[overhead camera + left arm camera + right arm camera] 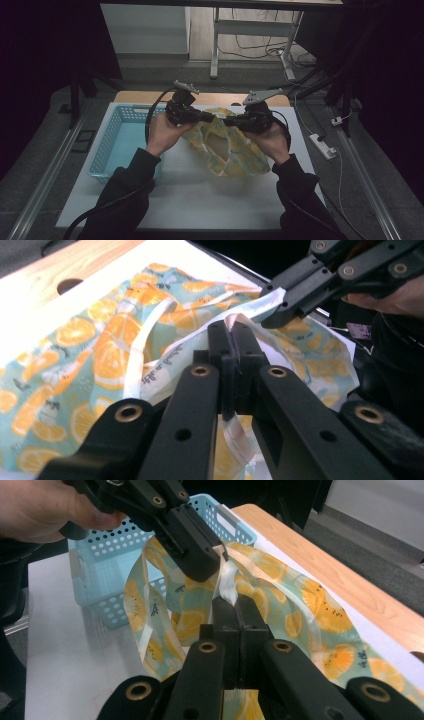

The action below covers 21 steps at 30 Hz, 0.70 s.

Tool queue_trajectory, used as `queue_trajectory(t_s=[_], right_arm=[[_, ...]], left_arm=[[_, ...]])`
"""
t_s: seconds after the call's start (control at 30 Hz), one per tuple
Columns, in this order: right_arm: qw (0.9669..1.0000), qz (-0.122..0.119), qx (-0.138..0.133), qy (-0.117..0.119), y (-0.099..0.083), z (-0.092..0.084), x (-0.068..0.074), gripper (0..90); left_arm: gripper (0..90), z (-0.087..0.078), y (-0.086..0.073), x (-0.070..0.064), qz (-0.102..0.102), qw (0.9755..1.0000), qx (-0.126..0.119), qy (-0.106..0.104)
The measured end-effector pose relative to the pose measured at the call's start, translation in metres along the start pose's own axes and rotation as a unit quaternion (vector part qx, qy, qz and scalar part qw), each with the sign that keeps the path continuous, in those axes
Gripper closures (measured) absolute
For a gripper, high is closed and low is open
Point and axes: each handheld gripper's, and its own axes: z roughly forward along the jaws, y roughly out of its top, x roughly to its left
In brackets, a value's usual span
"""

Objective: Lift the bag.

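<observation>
**Orange-print bag pinched between two grippers over the white table**

The table has a white top [200, 195] with a strip of pale wood along its far edge [220, 97], and there is a round hole in the wood [69, 286]. A light blue perforated basket [117, 137] sits on the left part of the white surface. Beyond the table the room is dim: grey floor, a white-legged frame [216, 45], loose cables, and a power strip [322, 146] on the floor to the right.

The left gripper [209, 118] and right gripper [229, 120] meet nearly tip to tip. Each has its jaws pressed together on the pale rim of the orange-slice patterned bag [227, 150]. The bag hangs from that pinched rim, its lower part draped towards the white top just right of the basket.
</observation>
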Motion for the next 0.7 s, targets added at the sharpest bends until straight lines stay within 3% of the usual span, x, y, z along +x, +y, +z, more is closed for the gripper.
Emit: queue_trajectory(t_s=[0.47,0.7], right_arm=[[0.9992,-0.019,-0.030,-0.018,0.043,-0.026,-0.001,90.0],[0.9983,-0.026,-0.044,-0.027,0.066,-0.040,-0.002,90.0]], left_arm=[[89.3,-0.034,0.040,0.000,0.003,0.9989,-0.045,0.008],[89.4,-0.053,0.053,-0.005,0.005,0.9970,-0.076,0.017]])
